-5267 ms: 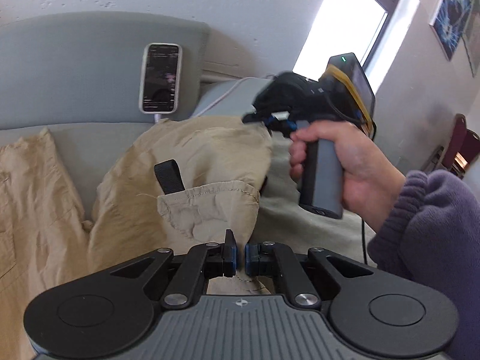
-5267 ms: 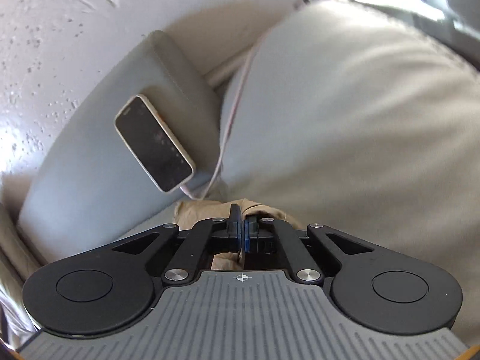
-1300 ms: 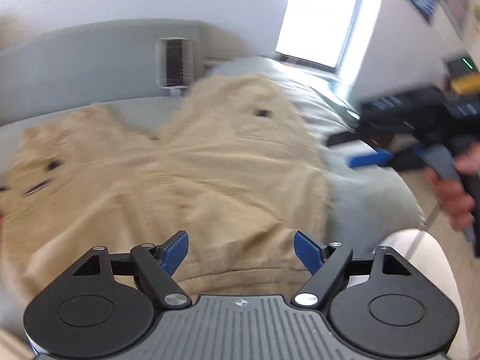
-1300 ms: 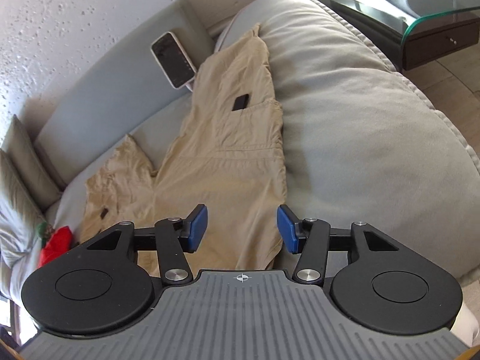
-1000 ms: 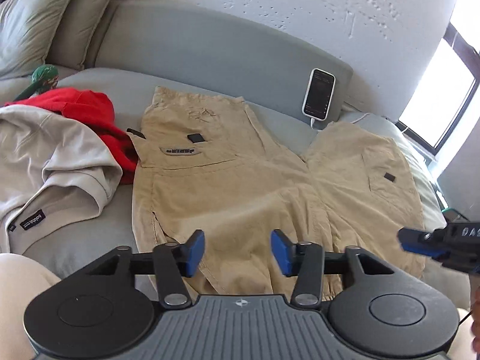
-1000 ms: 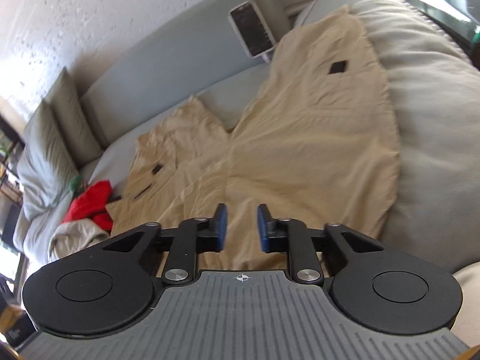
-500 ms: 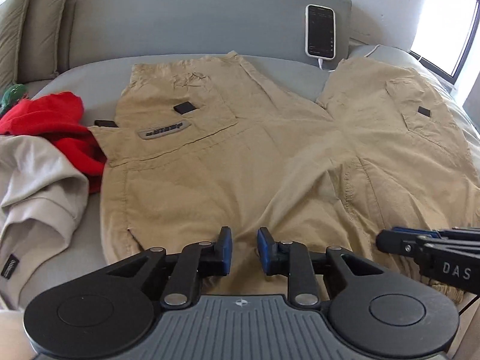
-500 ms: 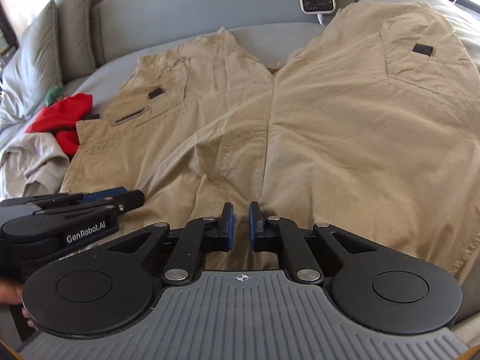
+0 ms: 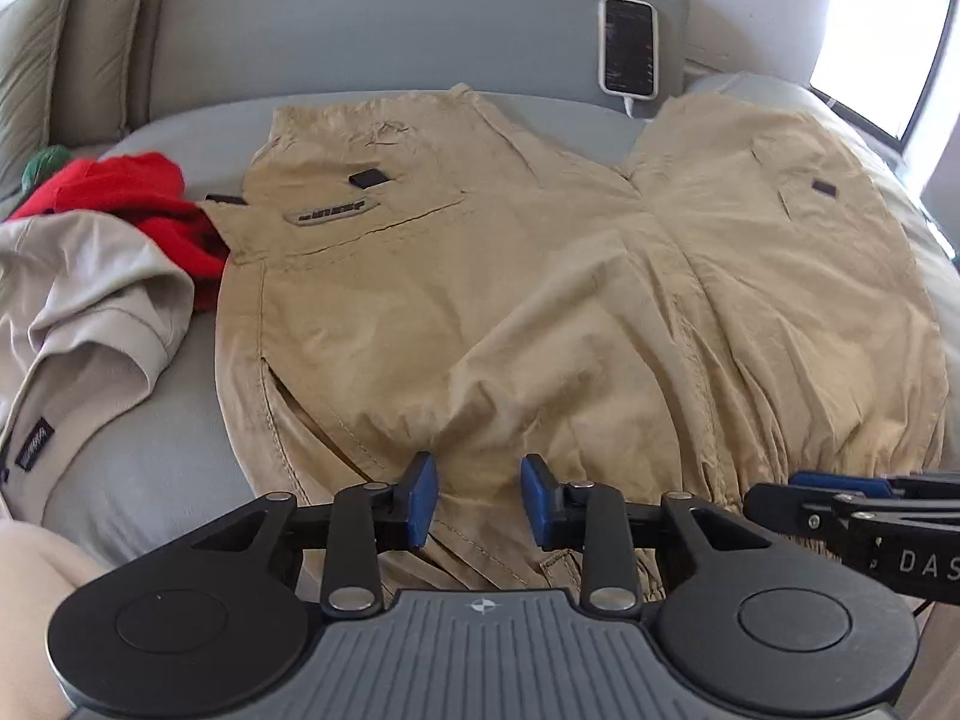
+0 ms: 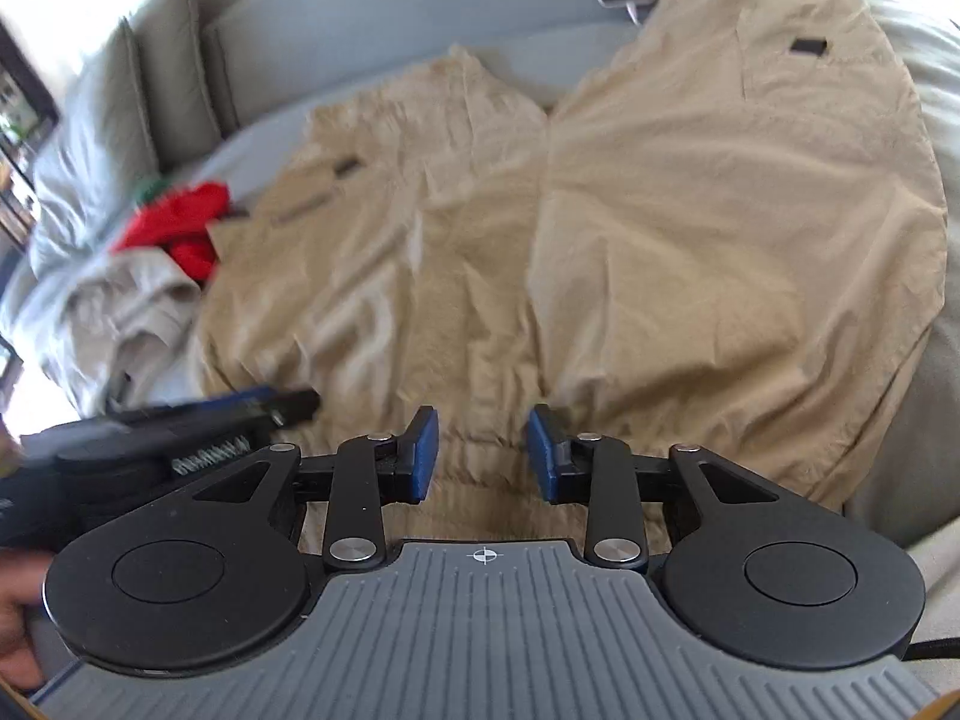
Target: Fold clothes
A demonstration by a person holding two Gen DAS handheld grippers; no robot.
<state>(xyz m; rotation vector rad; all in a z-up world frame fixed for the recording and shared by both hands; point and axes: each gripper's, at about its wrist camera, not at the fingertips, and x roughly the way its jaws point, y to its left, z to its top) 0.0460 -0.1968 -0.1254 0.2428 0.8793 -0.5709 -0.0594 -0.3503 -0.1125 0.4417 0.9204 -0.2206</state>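
1. Khaki trousers, spread flat on the grey sofa with both legs running toward the backrest; the waistband lies at the near edge, under both tools
2. Left gripper, jaws parted with a clear gap, blue pads either side of the waistband fabric, nothing clamped
3. Right gripper, jaws likewise parted above the waistband, holding nothing; this view is partly blurred
4. Right-hand trouser leg, draped over the raised grey cushion
5. Red garment, touching the left trouser leg's outer edge
6. Beige sweatshirt, crumpled just beside and partly over the red garment
7. Phone, leaning upright against the backrest, white cable at its lower end
8. Pillows, at the sofa's far left end
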